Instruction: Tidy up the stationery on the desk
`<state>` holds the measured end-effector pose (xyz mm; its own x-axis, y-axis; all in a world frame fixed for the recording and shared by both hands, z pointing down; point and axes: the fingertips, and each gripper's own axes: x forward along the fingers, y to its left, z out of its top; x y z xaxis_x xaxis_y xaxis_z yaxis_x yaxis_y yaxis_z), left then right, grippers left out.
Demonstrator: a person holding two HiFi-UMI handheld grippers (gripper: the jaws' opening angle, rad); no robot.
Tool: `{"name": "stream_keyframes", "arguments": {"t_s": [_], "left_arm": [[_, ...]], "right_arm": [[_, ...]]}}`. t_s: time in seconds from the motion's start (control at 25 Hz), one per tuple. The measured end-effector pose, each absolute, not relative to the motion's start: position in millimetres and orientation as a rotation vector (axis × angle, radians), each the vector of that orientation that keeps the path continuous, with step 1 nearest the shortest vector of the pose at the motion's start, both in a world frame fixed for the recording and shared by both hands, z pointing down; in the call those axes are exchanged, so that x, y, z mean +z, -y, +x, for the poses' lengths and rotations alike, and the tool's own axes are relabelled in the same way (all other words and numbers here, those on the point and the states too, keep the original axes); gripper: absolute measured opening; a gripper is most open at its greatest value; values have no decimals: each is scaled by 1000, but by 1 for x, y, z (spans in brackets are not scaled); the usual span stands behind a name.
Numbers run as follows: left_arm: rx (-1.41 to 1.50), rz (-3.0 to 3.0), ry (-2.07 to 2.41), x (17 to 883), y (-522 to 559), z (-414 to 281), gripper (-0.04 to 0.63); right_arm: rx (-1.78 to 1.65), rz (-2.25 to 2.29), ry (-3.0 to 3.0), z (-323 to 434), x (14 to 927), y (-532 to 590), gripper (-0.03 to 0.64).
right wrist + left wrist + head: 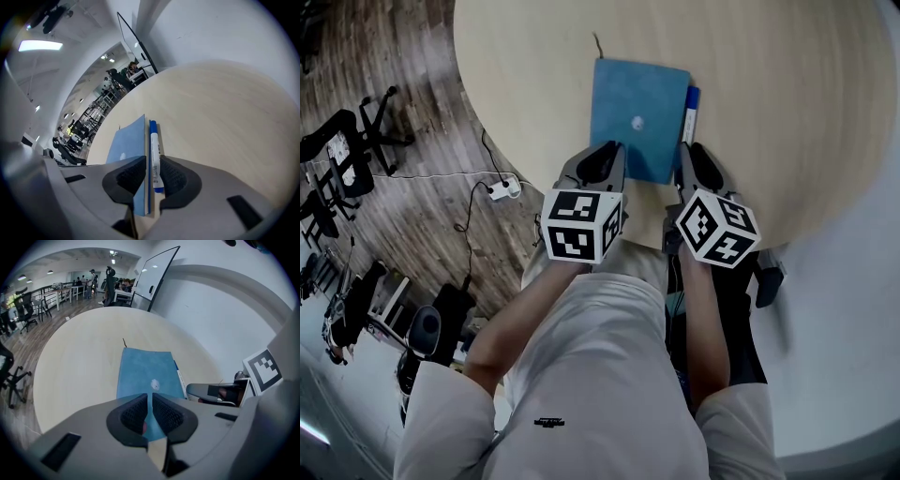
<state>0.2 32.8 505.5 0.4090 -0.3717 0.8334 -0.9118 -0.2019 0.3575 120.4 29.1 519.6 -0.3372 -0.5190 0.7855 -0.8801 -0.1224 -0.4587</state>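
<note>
Wide bare surface lies open to the left, right and far side of the blue notebook. A marker lies just beside its right edge, closing that flank, while the left claw and right claw crowd its near edge.

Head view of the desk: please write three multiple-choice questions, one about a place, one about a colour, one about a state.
1. Where is the marker relative to the notebook? A on top of it; B beside its right edge; C under it.
2. What colour is the notebook's cover? A red; B blue; C black.
3. How is the notebook? A open; B standing upright; C closed, lying flat.
Answers: B, it lies on the table along that edge; B, every view shows blue; C, only the flat cover shows.
</note>
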Motion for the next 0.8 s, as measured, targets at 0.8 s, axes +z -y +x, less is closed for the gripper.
{"name": "stream_keyframes", "arguments": {"t_s": [0.8], "left_arm": [[703,1854,1115,446,-50,-20,48]], "right_arm": [[1393,1549,1864,91,463,-55,92]]}}
